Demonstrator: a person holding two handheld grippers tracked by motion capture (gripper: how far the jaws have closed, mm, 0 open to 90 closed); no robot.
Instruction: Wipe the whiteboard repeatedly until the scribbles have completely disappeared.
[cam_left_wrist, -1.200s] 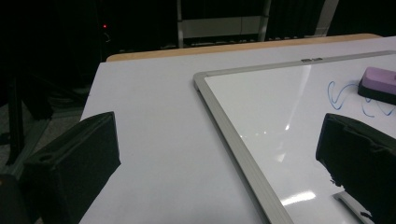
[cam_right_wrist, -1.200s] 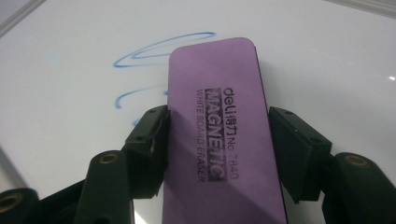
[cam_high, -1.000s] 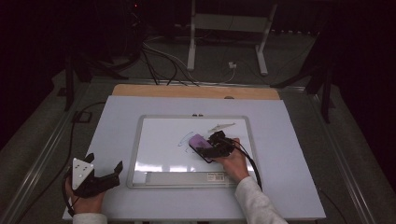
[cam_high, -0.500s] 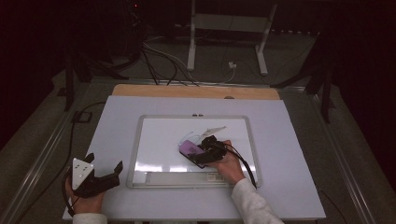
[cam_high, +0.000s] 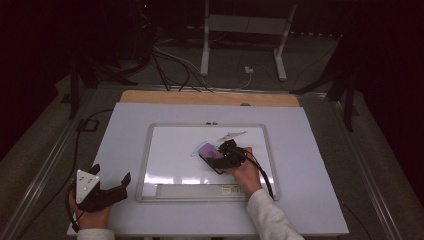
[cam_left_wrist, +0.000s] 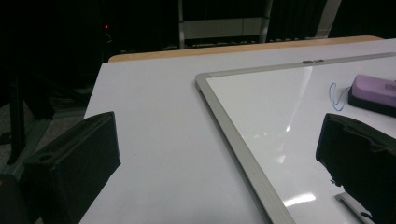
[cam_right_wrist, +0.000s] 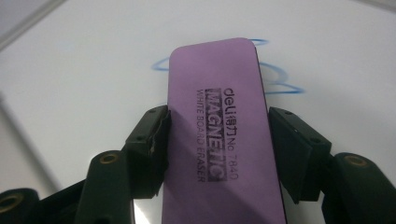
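Right gripper (cam_right_wrist: 217, 135) is clamped across the width of a purple eraser (cam_right_wrist: 219, 121), one black pad on each long side, pads pressing the edges. Printed on the eraser's top in dark ink: "deli" with two Chinese characters, then "MAGNETIC", "WHITE BOARD ERASER", and "No. 7840". The eraser lies flat on the whiteboard (cam_high: 165, 167), right of the board's centre, its far end over a blue pen scribble (cam_right_wrist: 275, 86): loops of blue line show on both sides of its tip. In the high view the right hand (cam_high: 245, 172) comes in from the bottom edge, white sleeve (cam_high: 267, 217) up to the wrist, gripper pointing up and left across the board, cable looping back along the forearm. Left gripper (cam_high: 107, 190) sits well apart on the table (cam_high: 310, 150), at its near left corner, off the board's left frame; jaws spread wide, nothing between them, grey three-cornered plate on top, hand wrapped round the body from below. In the left gripper view, the board's silver frame (cam_left_wrist: 238, 144) runs diagonally between its two jaws, with the eraser and scribble far right. Other items on the board: a pale marker-like thing (cam_high: 232, 135) near the top edge, too small to read, and a tray strip (cam_high: 200, 190) along the near edge carrying a small label, illegible. Beyond the table: a wooden edge (cam_high: 210, 98), floor cables, a white stand.
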